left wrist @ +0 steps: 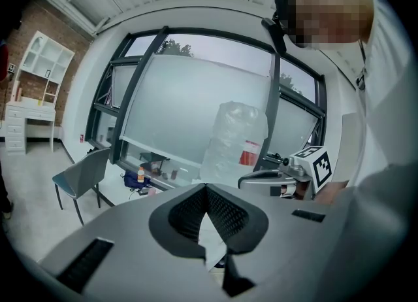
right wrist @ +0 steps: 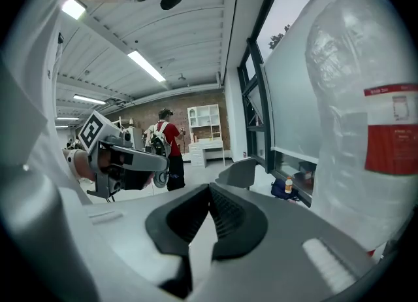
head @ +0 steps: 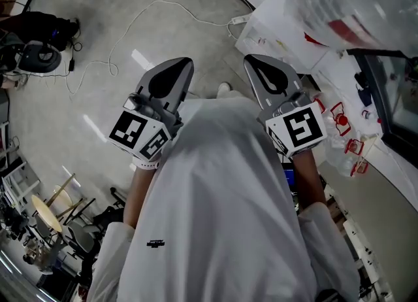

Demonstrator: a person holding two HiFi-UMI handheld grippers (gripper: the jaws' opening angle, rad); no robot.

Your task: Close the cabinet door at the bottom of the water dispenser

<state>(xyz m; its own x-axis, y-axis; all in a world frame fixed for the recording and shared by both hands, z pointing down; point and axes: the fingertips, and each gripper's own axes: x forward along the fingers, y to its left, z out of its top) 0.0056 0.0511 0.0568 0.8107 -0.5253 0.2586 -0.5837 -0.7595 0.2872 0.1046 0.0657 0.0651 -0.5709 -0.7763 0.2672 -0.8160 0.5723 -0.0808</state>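
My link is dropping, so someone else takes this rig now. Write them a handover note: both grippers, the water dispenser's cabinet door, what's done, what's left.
Left gripper: shut, empty, held up in front of the person.
Right gripper: shut, empty, beside the water jug, apart from it.
Cabinet door: in no view.
Done: cannot confirm that the door is closed.
Left: look down and find the door; if it stands open, push it shut.
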